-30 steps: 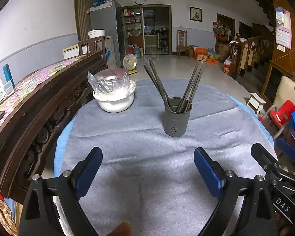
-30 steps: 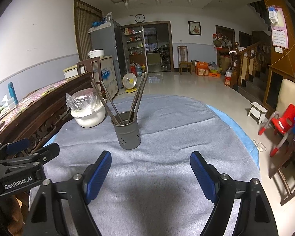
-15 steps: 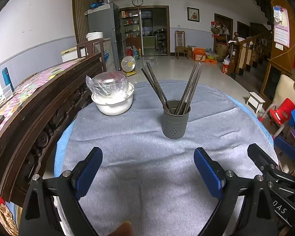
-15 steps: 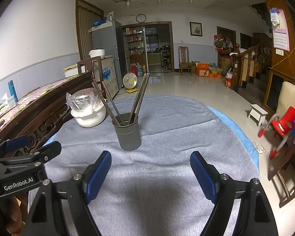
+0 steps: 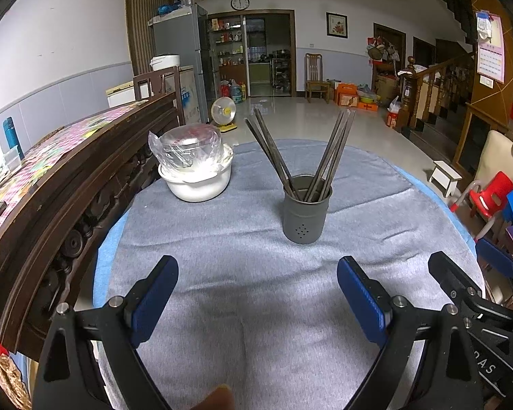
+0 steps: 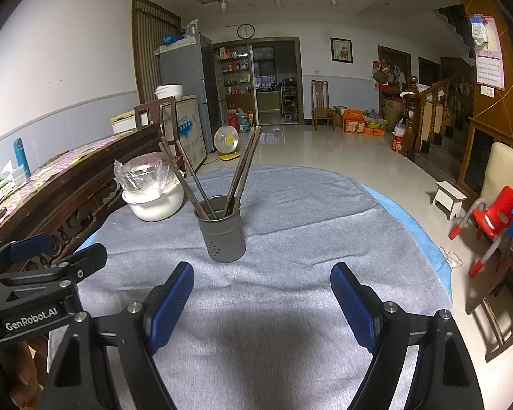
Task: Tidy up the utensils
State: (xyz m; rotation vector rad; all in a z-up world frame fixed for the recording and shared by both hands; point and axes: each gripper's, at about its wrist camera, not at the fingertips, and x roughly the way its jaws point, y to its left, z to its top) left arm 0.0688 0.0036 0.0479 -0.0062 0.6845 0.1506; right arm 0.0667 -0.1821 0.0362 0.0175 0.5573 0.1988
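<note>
A round table (image 5: 376, 212) fills most of both views, spread with a grey cloth (image 5: 256, 273) over a blue under-layer that shows at the rim. Along its left edge runs a dark carved wooden bench back (image 5: 68, 188). On the far left part of the cloth sits a white pot (image 5: 196, 184) with a clear plastic-wrapped lid or bowl on top; which of the two is hard to tell.

Near the middle of the table stands a grey metal cup (image 5: 304, 215), upright, well apart from the pot and with bare cloth all around it. It holds dark chopsticks (image 5: 331, 157), tips down in the cup, handles fanned upward in two bunches: one leaning left, one leaning right.

The left gripper (image 5: 256, 299) hangs low over the near cloth, jaws wide apart and holding nothing. The right gripper (image 6: 261, 302) sits beside it, likewise spread wide and empty. Nothing lies between either gripper and the cup.
</note>
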